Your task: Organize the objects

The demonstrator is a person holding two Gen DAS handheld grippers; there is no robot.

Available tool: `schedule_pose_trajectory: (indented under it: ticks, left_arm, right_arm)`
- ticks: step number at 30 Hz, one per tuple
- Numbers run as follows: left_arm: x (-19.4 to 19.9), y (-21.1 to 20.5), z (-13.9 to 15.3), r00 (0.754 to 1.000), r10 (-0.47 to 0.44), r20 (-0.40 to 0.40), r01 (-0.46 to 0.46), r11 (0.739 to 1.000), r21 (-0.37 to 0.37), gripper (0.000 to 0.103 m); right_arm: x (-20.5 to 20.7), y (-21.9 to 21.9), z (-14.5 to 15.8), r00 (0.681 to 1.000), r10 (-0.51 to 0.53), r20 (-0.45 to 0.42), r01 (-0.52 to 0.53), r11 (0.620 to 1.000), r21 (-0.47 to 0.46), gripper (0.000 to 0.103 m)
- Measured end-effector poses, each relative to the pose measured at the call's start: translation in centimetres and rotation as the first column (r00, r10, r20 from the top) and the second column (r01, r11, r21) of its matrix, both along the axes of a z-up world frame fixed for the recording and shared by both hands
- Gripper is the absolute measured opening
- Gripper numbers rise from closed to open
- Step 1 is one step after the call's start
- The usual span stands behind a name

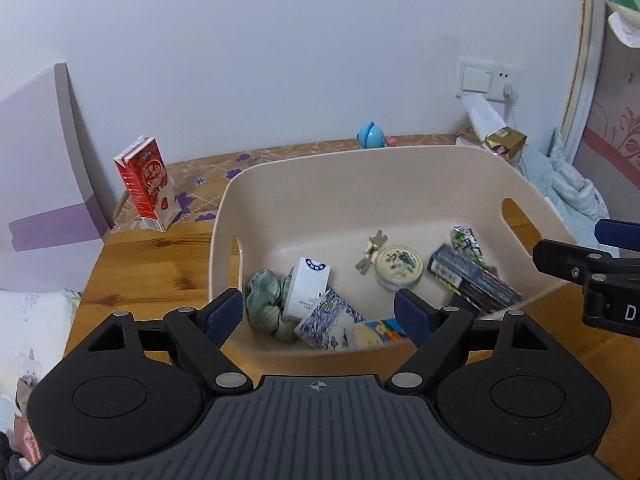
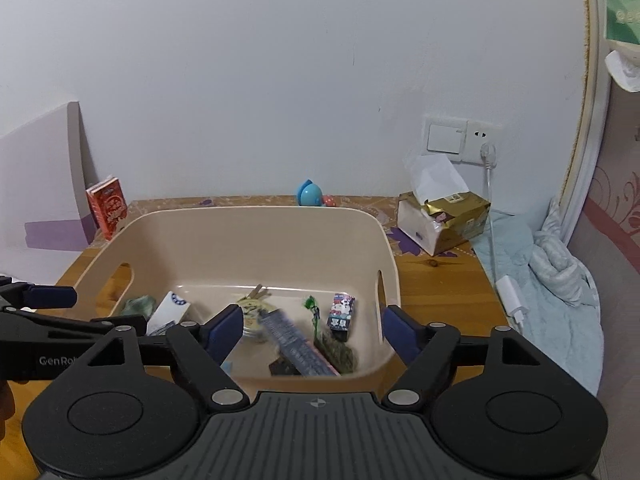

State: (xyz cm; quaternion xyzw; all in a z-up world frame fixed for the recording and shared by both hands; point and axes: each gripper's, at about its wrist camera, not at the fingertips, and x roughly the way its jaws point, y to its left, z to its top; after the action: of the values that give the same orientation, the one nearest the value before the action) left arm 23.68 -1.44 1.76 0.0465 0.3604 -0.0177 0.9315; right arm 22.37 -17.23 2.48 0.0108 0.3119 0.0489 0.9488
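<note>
Both grippers, left [image 1: 319, 307] and right [image 2: 313, 329], hover spread and empty over the beige bin [image 1: 352, 168]; red carton [image 1: 146, 183] waits at 10 o'clock.

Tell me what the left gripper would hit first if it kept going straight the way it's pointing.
Probably the white carton inside the beige bin: the open left gripper points over the near rim toward it. Depth is hard to judge.

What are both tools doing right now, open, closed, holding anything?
Left tool: open, holding nothing, poised over the beige plastic bin.
Right tool: open, holding nothing, above the same bin.
</note>
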Motion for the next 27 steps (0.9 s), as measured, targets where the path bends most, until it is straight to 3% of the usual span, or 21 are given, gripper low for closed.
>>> schedule_pose_trajectory:
  ticks: [14, 20, 27]
  left_arm:
    - [-9.1, 0.1, 2.6, 0.999, -0.009, 0.051, 0.010, 1.000, -0.028, 0.089]
    - [-12.5, -0.2, 2.5, 0.998, -0.008, 0.064, 0.007, 1.000, 0.014, 0.090]
    - [-15.7, -0.3, 2.8, 0.997, -0.034, 0.063, 0.034, 0.999, -0.007, 0.090]
  right_arm:
    - [-8.6, -0.8, 1.9, 0.997, 0.030, 0.075, -0.026, 0.998, -0.052, 0.102]
    - [-11.7, -0.5, 1.5, 0.996, 0.029, 0.079, -0.026, 0.999, -0.040, 0.103]
    - [-15.0, -1.3, 1.0, 0.997, 0.019, 0.076, -0.015, 0.999, -0.051, 0.103]
